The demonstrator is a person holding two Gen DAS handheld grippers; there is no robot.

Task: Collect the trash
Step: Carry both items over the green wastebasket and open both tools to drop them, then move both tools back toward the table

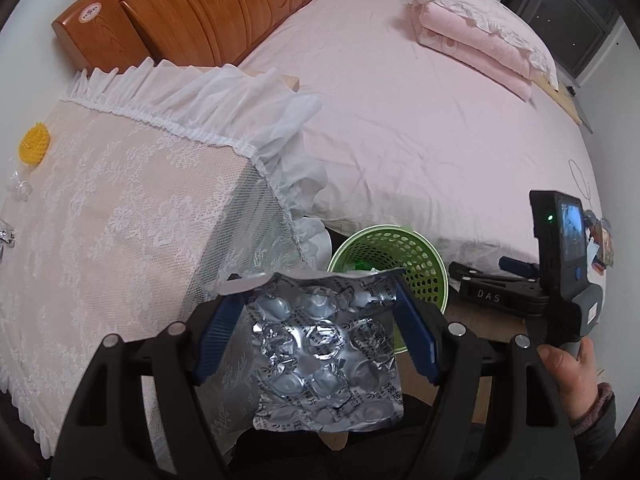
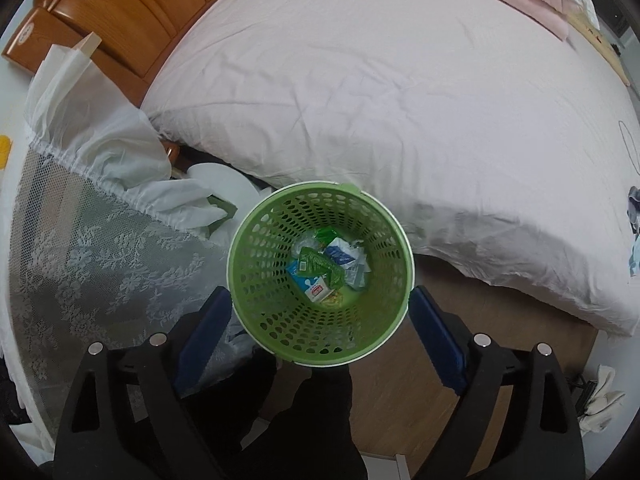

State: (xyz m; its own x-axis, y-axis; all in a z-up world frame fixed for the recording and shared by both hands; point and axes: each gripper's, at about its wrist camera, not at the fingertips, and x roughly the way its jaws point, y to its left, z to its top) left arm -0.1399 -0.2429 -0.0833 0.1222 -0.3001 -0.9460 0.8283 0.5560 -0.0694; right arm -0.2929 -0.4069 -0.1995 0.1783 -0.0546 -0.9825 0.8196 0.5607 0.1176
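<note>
**A:** What sits closest to the lens?

**B:** A crumpled silver blister pack (image 1: 326, 354), its pill pockets burst, hanging between the blue pads of the left tongs (image 1: 316, 336). The pads (image 1: 218, 334) are spread wider than the foil's lower part; only the curled top edge of the pack reaches both of them. So the left tongs are holding the blister pack by that upper edge, though how firm the grip is I cannot tell.

**A:** And where is the pack relative to the bin?

**B:** Up in the air, in front of the green basket (image 1: 424, 276), which stands on the wooden floor (image 2: 500, 312) between the bed (image 1: 420, 128) and the lace-covered counter (image 1: 120, 208). In the left wrist view the foil overlaps the basket's near rim.

**A:** The other side?

**B:** The right tongs (image 2: 320, 334) are spread apart and grasp nothing. They hover above the basket (image 2: 260, 248), looking straight down into it, with one pad (image 2: 436, 340) on either side of the rim. The left view shows the right hand (image 1: 568, 372) wrapped around the handle of its gripper.

**A:** Anything in the basket?

**B:** Wrappers (image 2: 326, 270) lie at the bottom: green, blue and white packets, crumpled together.

**A:** Anything else on the counter?

**B:** A spiky yellow ball (image 1: 35, 145) near its far-left edge. On the bed, a folded pink quilt (image 1: 480, 38) lies at the far side.
</note>
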